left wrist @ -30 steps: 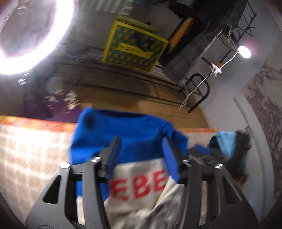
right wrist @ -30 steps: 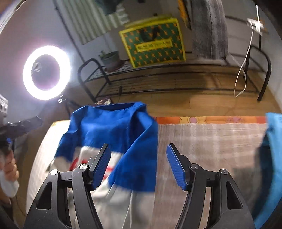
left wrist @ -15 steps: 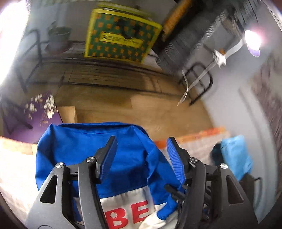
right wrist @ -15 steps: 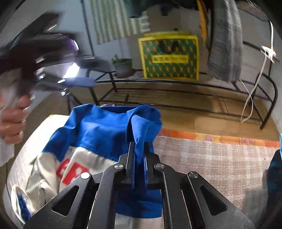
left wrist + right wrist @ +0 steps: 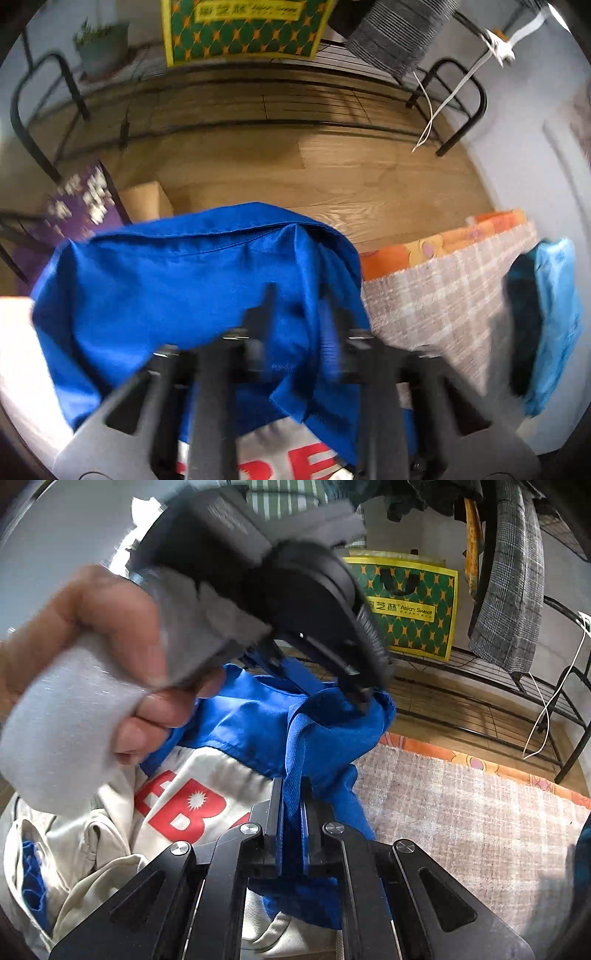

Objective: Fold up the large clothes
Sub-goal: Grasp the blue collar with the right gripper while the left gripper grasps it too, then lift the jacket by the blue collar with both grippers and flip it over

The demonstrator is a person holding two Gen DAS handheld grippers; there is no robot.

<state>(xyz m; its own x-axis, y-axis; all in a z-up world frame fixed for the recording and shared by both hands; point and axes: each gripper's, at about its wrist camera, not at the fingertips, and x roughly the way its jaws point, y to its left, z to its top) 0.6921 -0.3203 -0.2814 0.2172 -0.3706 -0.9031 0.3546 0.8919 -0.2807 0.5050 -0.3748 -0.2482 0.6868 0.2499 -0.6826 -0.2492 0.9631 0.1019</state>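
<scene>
My right gripper (image 5: 291, 805) is clenched on a blue fold of the one garment (image 5: 258, 731) I am working, a blue and white piece with red letters, and the fold stands up between the pads just ahead of the lens. My left gripper (image 5: 295, 317) is blurred in its own view; its jaws are closing with blue cloth between them, and from the right camera I see its tip (image 5: 364, 698) down on the bunched blue edge of the garment, though I cannot tell if the pads press yet. A hand (image 5: 122, 657) grips that tool's white handle, close above the cloth. The garment lies heaped at one end of a checked blanket (image 5: 461, 812) with an orange border (image 5: 439, 243). One light blue cloth (image 5: 554, 317) lies at the blanket's far side, well apart from the garment. Past the edge is wooden floor (image 5: 332, 166), one small cardboard box (image 5: 144, 197) and one purple flowered panel (image 5: 79, 206). Farther back stands one black wire rack (image 5: 258, 99), bearing one green and yellow bag (image 5: 413, 605) and one potted plant (image 5: 101, 48). One grey checked cloth (image 5: 511, 590) hangs above the rack, and one white cord (image 5: 554, 698) dangles beside it.
</scene>
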